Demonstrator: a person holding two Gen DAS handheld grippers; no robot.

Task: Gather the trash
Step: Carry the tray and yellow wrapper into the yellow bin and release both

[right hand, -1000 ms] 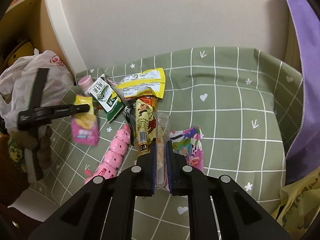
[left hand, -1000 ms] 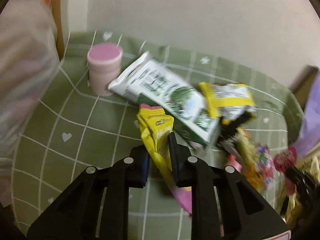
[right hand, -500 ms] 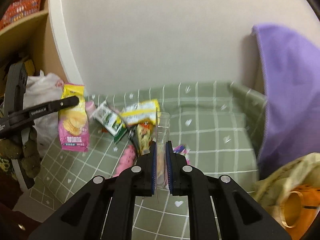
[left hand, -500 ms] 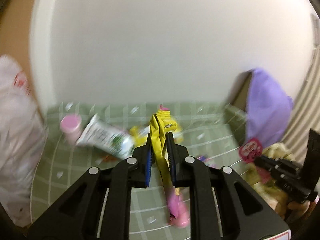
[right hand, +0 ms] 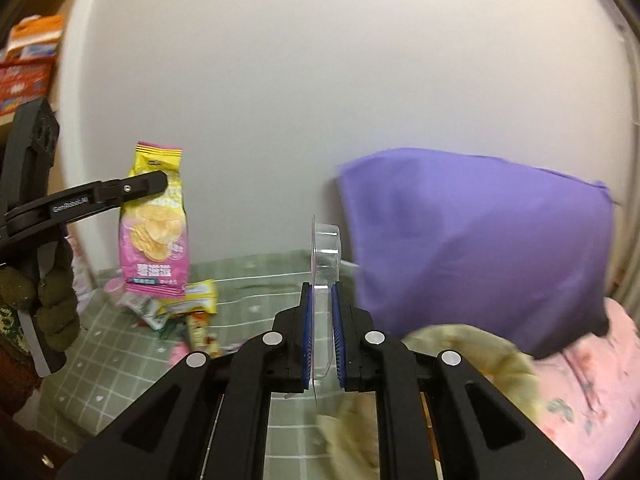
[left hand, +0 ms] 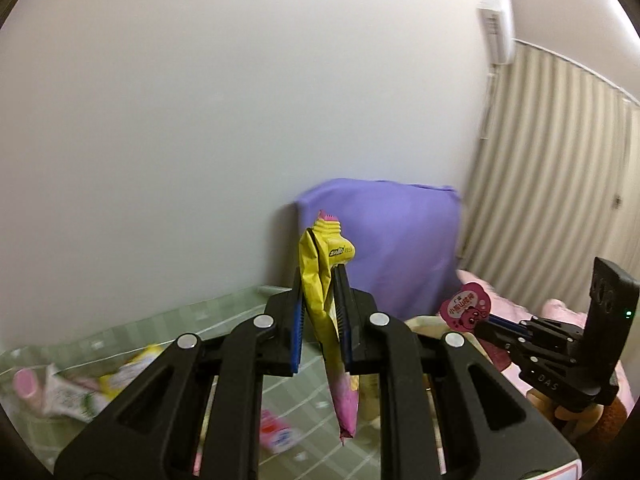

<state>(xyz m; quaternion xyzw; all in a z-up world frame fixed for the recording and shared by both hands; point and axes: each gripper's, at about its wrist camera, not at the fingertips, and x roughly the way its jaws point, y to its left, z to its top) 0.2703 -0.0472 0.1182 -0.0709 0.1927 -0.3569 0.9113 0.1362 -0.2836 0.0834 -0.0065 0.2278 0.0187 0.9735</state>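
My left gripper (left hand: 322,276) is shut on a yellow and pink chip bag (left hand: 326,320) and holds it up in the air; the bag (right hand: 154,224) hangs from that gripper (right hand: 156,182) in the right wrist view. My right gripper (right hand: 322,292) is shut on a clear plastic package (right hand: 325,256), also lifted off the table; this gripper (left hand: 486,326) shows at the right of the left wrist view with a pink label (left hand: 466,306) at its tip. More wrappers (right hand: 186,308) lie on the green checked tablecloth (right hand: 120,364).
A purple cloth (right hand: 476,240) hangs by the wall at the right. A yellowish bag (right hand: 460,344) sits below my right gripper, with pink bedding (right hand: 592,380) beyond it. A green and white carton (left hand: 66,398) and a pink cup (left hand: 26,384) lie at the table's left.
Both grippers have risen and swung right with their loads, away from the wrapper pile. The purple cloth and yellowish bag now fill the right side of both views.
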